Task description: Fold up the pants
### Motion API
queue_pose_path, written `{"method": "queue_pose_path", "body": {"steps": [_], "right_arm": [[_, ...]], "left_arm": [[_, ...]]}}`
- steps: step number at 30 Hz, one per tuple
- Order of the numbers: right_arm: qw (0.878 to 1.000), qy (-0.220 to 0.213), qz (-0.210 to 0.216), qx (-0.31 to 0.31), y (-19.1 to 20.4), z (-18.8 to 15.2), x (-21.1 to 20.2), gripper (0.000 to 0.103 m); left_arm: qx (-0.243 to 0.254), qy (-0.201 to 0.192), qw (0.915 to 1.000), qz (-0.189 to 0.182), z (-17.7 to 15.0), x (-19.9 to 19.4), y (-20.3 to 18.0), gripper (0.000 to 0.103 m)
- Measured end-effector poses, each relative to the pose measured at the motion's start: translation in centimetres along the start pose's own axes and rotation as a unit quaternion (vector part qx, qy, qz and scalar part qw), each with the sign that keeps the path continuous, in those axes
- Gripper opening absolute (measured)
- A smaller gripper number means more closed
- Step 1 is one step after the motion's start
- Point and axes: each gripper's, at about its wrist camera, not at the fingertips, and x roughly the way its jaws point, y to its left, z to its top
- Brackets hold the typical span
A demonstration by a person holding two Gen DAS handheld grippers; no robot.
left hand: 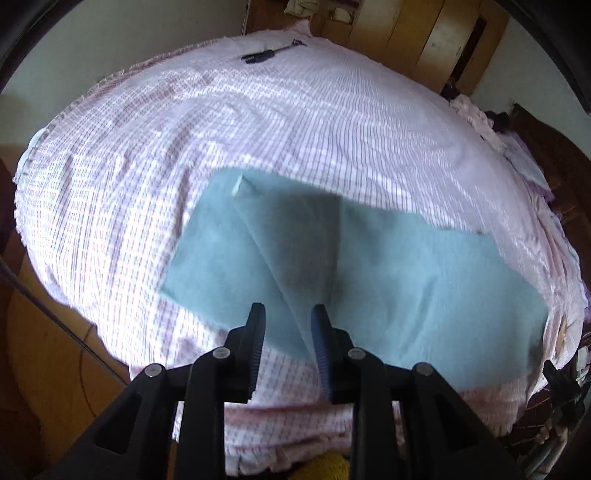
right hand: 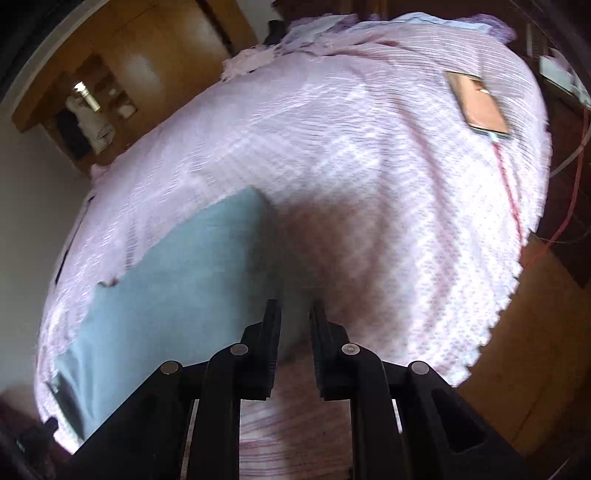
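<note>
Light teal pants (left hand: 406,280) lie folded on a pink checked bedspread (left hand: 184,147), with a raised crease running toward me. My left gripper (left hand: 288,314) hovers over their near edge, fingers apart; the crease ends by the right finger but the pads do not press it. In the right wrist view the pants (right hand: 177,288) stretch off to the left across the bedspread (right hand: 369,166). My right gripper (right hand: 295,310) hangs above their end with a narrow gap between the jaws and nothing pinched in it.
A black tool (left hand: 262,56) lies at the bed's far side. A flat brown object (right hand: 480,105) with a red cable rests near the far right corner. Wooden wardrobes (left hand: 424,33) stand beyond the bed, and wooden floor (left hand: 48,314) surrounds it.
</note>
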Motion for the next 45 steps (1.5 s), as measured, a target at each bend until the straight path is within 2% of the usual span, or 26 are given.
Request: {"method": "queue_pose_path", "body": {"steps": [2, 4, 7, 9, 11, 13, 15, 18, 23, 25, 30, 32, 38, 42, 45], "right_arm": [[1.0, 0.003, 0.006, -0.016, 1.9, 0.0, 0.5, 0.009], [0.999, 0.011, 0.014, -0.032, 3.3, -0.3, 1.2, 0.009], [0.998, 0.027, 0.02, -0.051, 5.2, -0.9, 2.5, 0.009], [0.997, 0.038, 0.018, -0.058, 5.9, -1.5, 3.5, 0.009], [0.997, 0.052, 0.016, -0.06, 6.1, -2.0, 4.4, 0.009], [0.996, 0.065, 0.014, -0.06, 5.9, -2.6, 5.1, 0.009], [0.996, 0.068, 0.014, -0.063, 5.6, -3.0, 5.4, 0.009], [0.996, 0.069, 0.02, -0.06, 5.3, -3.2, 5.7, 0.009], [0.995, 0.066, 0.022, -0.065, 5.5, -3.5, 6.2, 0.009], [0.996, 0.062, 0.024, -0.066, 5.4, -3.6, 6.3, 0.009], [0.997, 0.058, 0.033, -0.05, 4.9, -3.9, 6.5, 0.009], [0.996, 0.056, 0.032, -0.054, 4.9, -4.0, 6.5, 0.009], [0.997, 0.041, 0.036, -0.046, 4.6, -4.7, 6.3, 0.009], [0.998, 0.035, 0.041, -0.038, 4.2, -4.9, 6.2, 0.009], [0.998, 0.033, 0.039, -0.04, 4.2, -5.0, 6.2, 0.009]], "left_arm": [[0.011, -0.01, 0.9999, 0.001, 0.9, 0.3, -0.2, 0.027], [0.019, -0.019, 0.9996, 0.01, 1.9, 0.7, -0.8, 0.034], [0.015, -0.033, 0.9993, -0.005, 3.0, 1.4, -1.9, 0.048], [0.016, -0.044, 0.9987, -0.023, 3.4, 2.0, -2.9, 0.061], [0.033, -0.052, 0.9981, -0.003, 3.6, 3.1, -3.9, 0.061], [0.051, -0.056, 0.9964, 0.038, 3.6, 4.2, -4.4, 0.06], [0.053, -0.055, 0.9953, 0.059, 3.4, 4.9, -3.8, 0.047], [0.024, -0.049, 0.9965, 0.064, 2.6, 4.8, -1.0, 0.044], [-0.005, -0.051, 0.9898, 0.133, 0.7, 3.7, 4.1, 0.044], [-0.014, -0.047, 0.9885, 0.143, 0.3, 3.4, 5.6, 0.044], [-0.033, -0.065, 0.991, 0.112, 1.3, 1.7, 7.2, 0.045], [-0.011, -0.078, 0.9932, 0.086, 2.5, 1.3, 6.4, 0.045], [0.043, -0.093, 0.9933, 0.053, 4.8, 2.4, 3.3, 0.045], [0.065, -0.093, 0.9928, 0.04, 6.1, 3.9, 2.4, 0.045], [0.079, -0.099, 0.9909, 0.046, 6.9, 5.0, 2.3, 0.045]]}}
